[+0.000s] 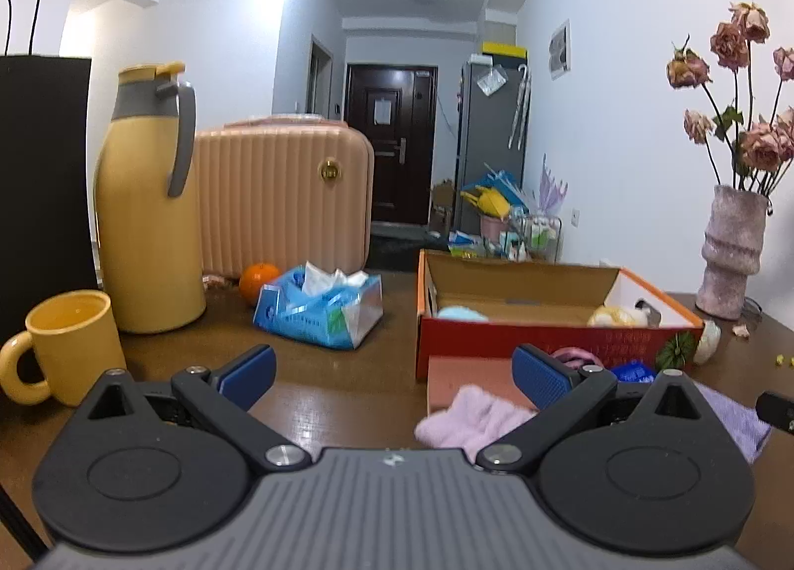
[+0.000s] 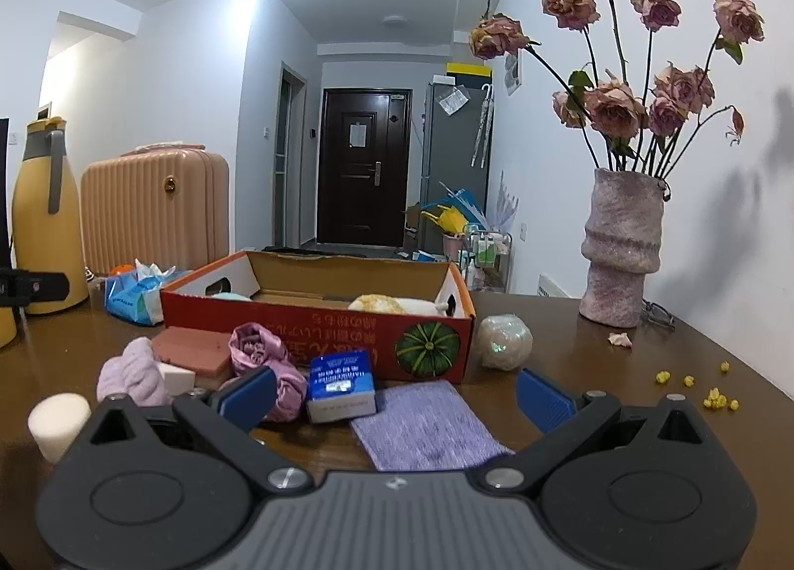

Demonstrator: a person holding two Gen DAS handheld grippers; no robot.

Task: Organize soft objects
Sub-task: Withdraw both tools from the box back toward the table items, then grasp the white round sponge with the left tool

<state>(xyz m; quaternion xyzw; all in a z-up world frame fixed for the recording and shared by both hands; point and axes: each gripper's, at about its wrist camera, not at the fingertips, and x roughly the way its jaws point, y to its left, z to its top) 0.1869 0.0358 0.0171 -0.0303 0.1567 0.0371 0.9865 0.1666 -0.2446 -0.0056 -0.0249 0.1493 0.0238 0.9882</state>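
A: In the left wrist view, the left gripper (image 1: 392, 379) is wide open and holds nothing. It hangs low over the brown worktop (image 1: 322, 371). A fluffy pink cloth (image 1: 474, 416) lies just in front, near the right-side finger and a bit under it. Behind it sits the red box (image 1: 556, 336) with a blue soft thing (image 1: 459, 313) and a yellow soft toy (image 1: 613, 317) already inside.

B: So what is the good way to do it?

A: I think the soft things go in the box. Slide the gripper to the side so the cloth sits between both fingers, go down slowly, and squeeze the thick middle part. Then it should not slip out.

B: And on the other side?

A: In the right wrist view, the right gripper (image 2: 397, 393) is open too, with nothing in it. A flat purple cloth (image 2: 427, 426) lies right between its fingers, close to the camera. A small blue packet (image 2: 340, 386) touches the cloth's far corner, and a shiny pink scrunchie (image 2: 268, 361) sits by the left-side finger.

B: Is the flat cloth hard to pick up?

A: Maybe. It is thin, so pinch an edge. Mind the packet, and lift high over the box wall. The vase (image 2: 623, 247) stands well apart, so it looks safe.
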